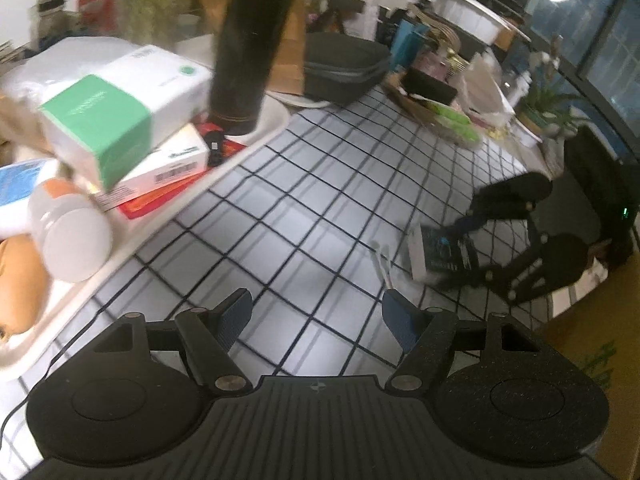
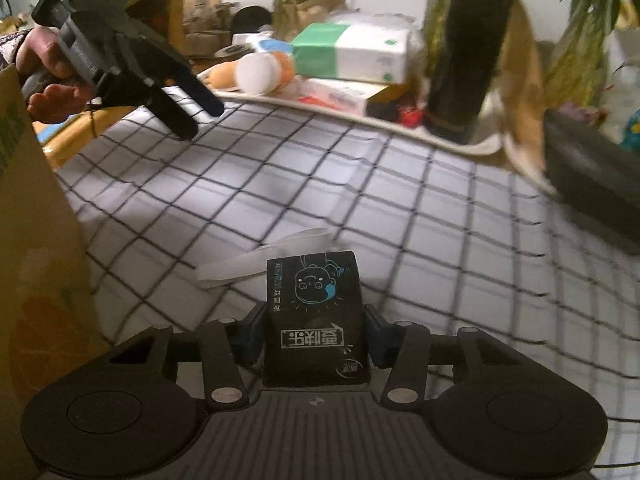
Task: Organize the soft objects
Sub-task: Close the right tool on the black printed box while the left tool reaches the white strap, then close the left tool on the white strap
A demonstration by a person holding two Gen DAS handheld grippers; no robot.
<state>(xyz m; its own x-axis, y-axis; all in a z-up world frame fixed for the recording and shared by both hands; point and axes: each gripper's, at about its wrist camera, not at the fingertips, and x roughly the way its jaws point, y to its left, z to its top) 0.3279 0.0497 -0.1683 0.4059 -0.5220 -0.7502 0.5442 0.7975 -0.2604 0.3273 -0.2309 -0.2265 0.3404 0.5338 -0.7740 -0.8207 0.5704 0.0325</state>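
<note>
My right gripper [image 2: 316,336] is shut on a small black tissue pack [image 2: 316,320] with a blue cartoon face, held just above the checked tablecloth [image 2: 360,184]. In the left wrist view the same pack [image 1: 444,254] sits in the right gripper [image 1: 460,256] at the table's right edge. My left gripper [image 1: 316,312] is open and empty over the cloth; it also shows at the upper left of the right wrist view [image 2: 192,116]. A white strip [image 2: 264,258] lies on the cloth just beyond the pack.
A white tray [image 1: 276,120] on the left holds a green-and-white tissue box [image 1: 120,116], a flat red-and-white box [image 1: 168,168], a white bottle [image 1: 72,236] and a tall black tumbler [image 1: 252,44]. A dark case [image 1: 344,68] stands behind. A cardboard box [image 2: 36,240] is at the right gripper's left.
</note>
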